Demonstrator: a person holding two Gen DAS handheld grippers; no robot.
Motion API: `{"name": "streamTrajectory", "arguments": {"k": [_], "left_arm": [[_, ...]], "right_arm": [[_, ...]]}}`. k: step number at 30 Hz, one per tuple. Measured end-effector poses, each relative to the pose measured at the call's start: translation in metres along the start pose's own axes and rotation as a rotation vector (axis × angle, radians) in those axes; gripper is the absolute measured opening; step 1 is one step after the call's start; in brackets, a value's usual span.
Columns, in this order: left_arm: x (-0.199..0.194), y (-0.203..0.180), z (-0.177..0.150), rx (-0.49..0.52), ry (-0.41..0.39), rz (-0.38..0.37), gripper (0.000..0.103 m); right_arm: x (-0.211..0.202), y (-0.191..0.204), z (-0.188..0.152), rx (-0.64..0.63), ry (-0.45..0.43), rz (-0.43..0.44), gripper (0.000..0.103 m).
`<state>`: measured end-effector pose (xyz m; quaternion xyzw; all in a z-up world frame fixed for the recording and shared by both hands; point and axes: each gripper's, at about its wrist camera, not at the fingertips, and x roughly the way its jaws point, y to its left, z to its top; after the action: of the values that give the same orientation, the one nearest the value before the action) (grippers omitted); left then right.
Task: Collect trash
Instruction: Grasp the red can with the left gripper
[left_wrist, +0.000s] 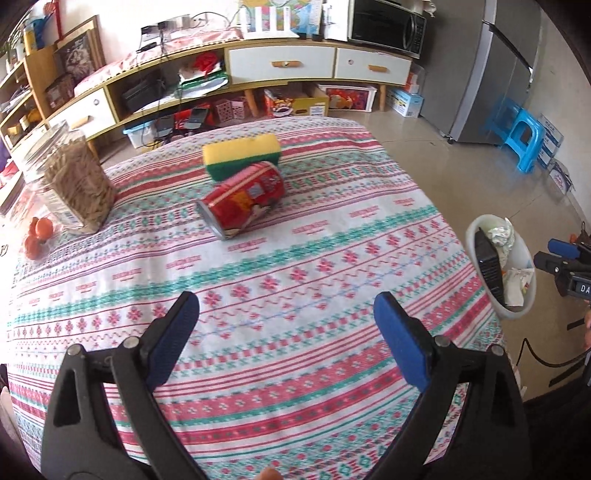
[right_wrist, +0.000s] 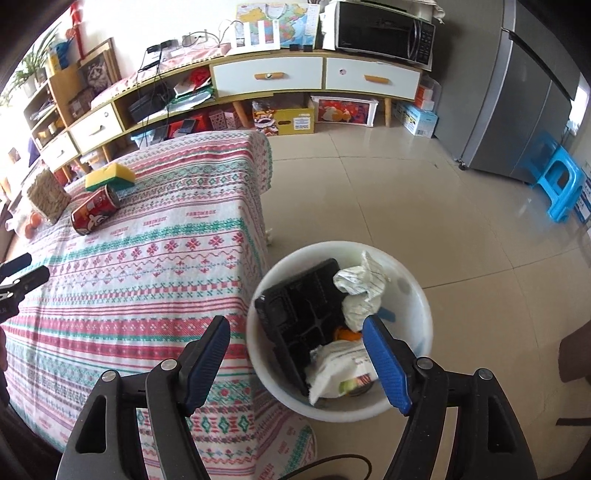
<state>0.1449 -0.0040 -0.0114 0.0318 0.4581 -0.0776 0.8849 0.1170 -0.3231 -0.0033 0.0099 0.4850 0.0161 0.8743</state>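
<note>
Tabletop (left_wrist: 295, 266) has a striped patterned cloth. Red can (left_wrist: 242, 199) lies on its side at the far end, touching a yellow-green sponge (left_wrist: 242, 155); jar (left_wrist: 74, 177) far left. White bin (right_wrist: 417, 295) on the tiled floor (right_wrist: 424, 192) right of the tabletop, holding a black tray (right_wrist: 299, 317) and wrappers. Left gripper (left_wrist: 286, 332) and right gripper (right_wrist: 295, 354): fingers spread, empty. Sideboard (left_wrist: 280, 66), fridge (left_wrist: 491, 74) behind.

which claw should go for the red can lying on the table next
Left. The open left claw faces the red can across the table; the open right claw hangs over the white bin.
</note>
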Motion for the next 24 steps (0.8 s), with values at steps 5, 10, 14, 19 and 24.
{"name": "streamTrajectory", "arguments": {"k": [5,10,14,19,24], "left_arm": [[0.019,0.040,0.012,-0.048,0.021,0.034,0.095],[0.048,0.056,0.042,0.002,0.060,-0.028,0.095],[0.071,0.055,0.067,0.052,0.068,-0.055,0.095],[0.100,0.038,0.087,0.141,0.101,-0.063,0.093],[0.125,0.029,0.095,0.170,0.160,-0.064,0.085]], "right_arm": [[0.016,0.038,0.019,-0.060,0.012,0.026,0.077],[0.036,0.061,0.030,-0.086,0.042,0.077,0.077],[0.052,0.068,0.037,-0.097,0.072,0.078,0.077],[0.065,0.066,0.042,-0.095,0.087,0.075,0.077],[0.077,0.057,0.043,-0.085,0.114,0.075,0.077]]}}
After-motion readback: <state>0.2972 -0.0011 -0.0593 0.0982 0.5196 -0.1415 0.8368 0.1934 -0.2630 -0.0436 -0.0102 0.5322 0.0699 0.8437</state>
